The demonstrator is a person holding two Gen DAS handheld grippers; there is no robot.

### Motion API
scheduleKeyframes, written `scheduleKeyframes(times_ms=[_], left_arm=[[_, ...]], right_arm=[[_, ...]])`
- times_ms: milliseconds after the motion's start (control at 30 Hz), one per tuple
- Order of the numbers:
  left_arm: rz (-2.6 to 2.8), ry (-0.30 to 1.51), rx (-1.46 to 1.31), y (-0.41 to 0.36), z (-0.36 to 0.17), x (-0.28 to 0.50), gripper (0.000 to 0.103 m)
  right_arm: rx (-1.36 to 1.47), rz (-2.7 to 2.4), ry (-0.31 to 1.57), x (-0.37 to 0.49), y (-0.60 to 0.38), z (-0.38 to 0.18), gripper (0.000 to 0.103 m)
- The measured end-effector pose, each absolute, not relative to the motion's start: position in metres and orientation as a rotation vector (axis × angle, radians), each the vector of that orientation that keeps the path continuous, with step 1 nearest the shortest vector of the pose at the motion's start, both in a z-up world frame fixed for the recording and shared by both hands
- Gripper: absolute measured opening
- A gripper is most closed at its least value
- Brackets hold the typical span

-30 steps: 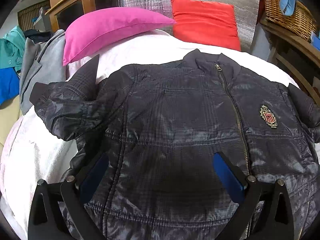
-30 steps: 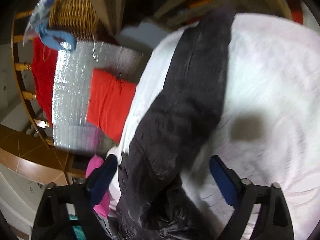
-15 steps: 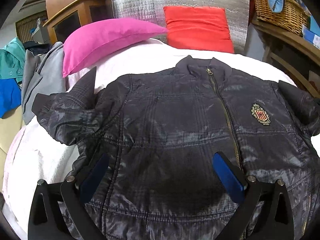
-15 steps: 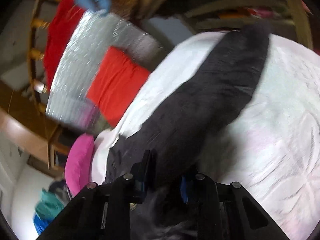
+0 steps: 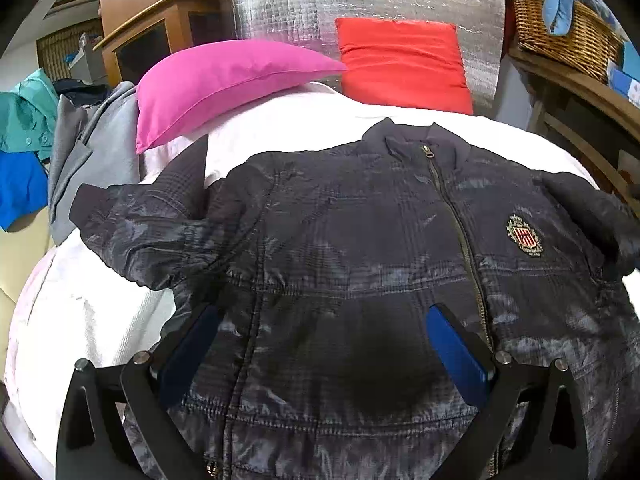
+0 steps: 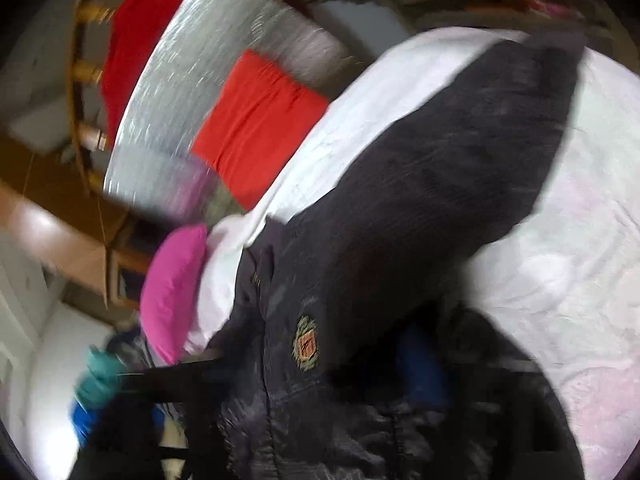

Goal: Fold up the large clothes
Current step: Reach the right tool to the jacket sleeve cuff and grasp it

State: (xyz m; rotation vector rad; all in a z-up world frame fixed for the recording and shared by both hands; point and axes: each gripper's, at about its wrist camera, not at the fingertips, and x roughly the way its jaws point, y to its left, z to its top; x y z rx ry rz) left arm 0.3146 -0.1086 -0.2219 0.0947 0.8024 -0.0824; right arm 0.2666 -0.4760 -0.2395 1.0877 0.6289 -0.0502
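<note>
Left wrist view: dark shiny puffy jacket spread flat on white bed, left hand-held gripper released above it. Right hand-held gripper too blurry, cannot tell.

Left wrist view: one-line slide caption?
Open left tool over a zipped dark jacket spread on a white bed.
</note>
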Motion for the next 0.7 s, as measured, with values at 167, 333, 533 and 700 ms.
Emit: scheduleKeyframes(times_ms=[167, 333, 533, 700], left_arm=[[-0.086, 0.810, 0.093, -0.109, -0.223, 0.318, 0.103], [-0.093, 0.817, 0.095, -0.110, -0.227, 0.321, 0.103], [-0.092, 0.828, 0.127, -0.119, -0.236, 0.327, 0.103], [-0.095, 0.829, 0.143, -0.122, -0.240, 0.329, 0.103]], right_arm=[[1.243, -0.144, 0.539, 0.238, -0.534, -0.250, 0.089], [1.277, -0.283, 0.466, 0.230, -0.595, -0.261, 0.088], [1.346, -0.371, 0.413, 0.238, -0.652, -0.291, 0.073], [1.342, -0.427, 0.428, 0.254, -0.678, -0.307, 0.070]])
